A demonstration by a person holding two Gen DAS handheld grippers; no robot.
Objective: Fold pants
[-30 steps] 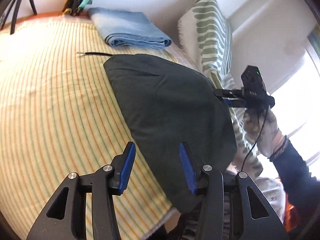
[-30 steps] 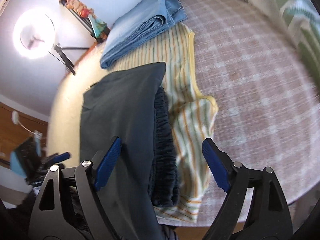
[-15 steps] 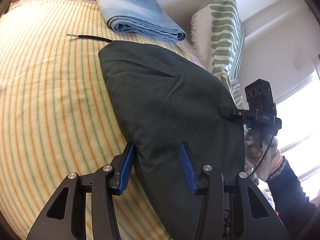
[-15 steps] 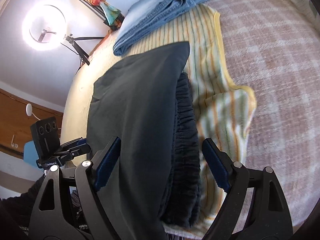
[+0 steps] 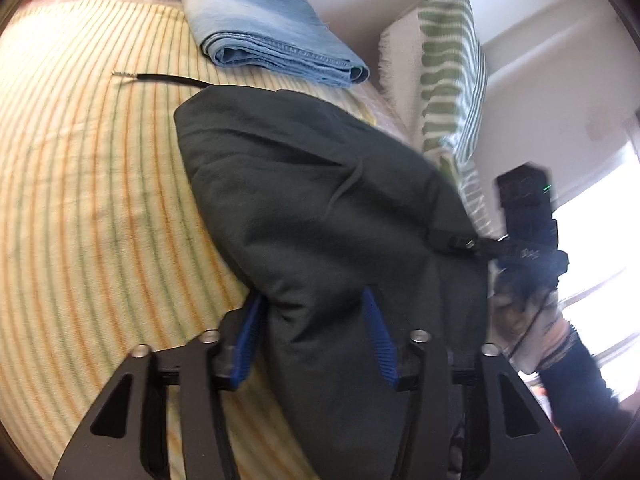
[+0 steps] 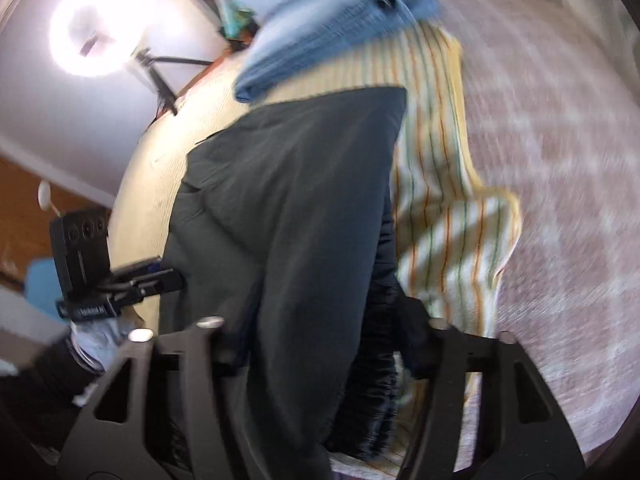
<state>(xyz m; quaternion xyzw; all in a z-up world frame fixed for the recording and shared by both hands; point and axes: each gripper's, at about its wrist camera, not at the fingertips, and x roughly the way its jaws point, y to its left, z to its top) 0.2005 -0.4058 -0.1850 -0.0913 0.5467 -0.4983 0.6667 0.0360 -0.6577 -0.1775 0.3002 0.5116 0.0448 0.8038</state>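
Striped bedding [image 5: 92, 208] is lying under everything. I'm straddling the near edge of the dark pants [image 5: 320, 216]: my left claw [image 5: 316, 336] has just been widening, my right claw [image 6: 320, 344] narrowing, and neither looks clamped yet. Closing on one layer only would pull the fold apart. One pants, one folded jeans [image 5: 272, 48], two claws.

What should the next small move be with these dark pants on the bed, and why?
Probably close both grips fully, then lift the near edge toward the far edge. The dark pants lie on the striped sheet, bunched between the left hand-held gripper, whose jaws have just been opening. The right hand-held gripper, jaws just closing, straddles the waistband side. The pads' contact is hard to judge.
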